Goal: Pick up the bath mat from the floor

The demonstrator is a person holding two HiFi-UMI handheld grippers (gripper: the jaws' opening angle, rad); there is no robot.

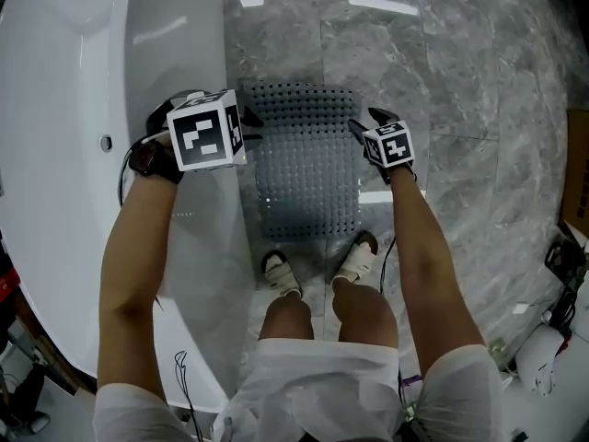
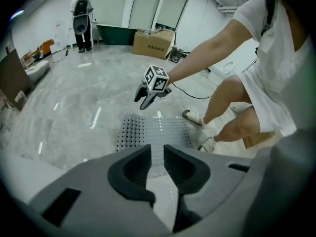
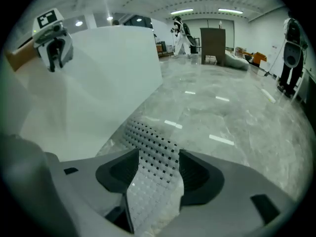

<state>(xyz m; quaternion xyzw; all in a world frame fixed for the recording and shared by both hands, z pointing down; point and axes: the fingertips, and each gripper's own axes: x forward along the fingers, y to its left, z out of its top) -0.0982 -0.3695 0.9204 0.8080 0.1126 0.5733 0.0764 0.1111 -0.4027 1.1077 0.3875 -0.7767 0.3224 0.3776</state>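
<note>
The grey perforated bath mat (image 1: 306, 164) lies flat on the marble floor beside the white bathtub (image 1: 74, 109). My left gripper (image 1: 248, 129) hovers over the mat's left edge, by the tub rim. In the left gripper view its jaws (image 2: 155, 149) stand a narrow gap apart with nothing between them, and the mat (image 2: 153, 132) lies below. My right gripper (image 1: 366, 122) hangs over the mat's right edge. Its jaws (image 3: 158, 157) are wide open above the mat (image 3: 148, 135), not touching it. Each gripper shows in the other's view: the right gripper (image 2: 147, 98) and the left gripper (image 3: 55, 51).
The person's sandalled feet (image 1: 281, 274) stand at the mat's near edge. The bathtub wall (image 3: 98, 83) rises just left of the mat. Cardboard boxes (image 2: 154, 42) and a standing person (image 2: 81, 14) are far off. Equipment (image 1: 552, 339) sits at the lower right.
</note>
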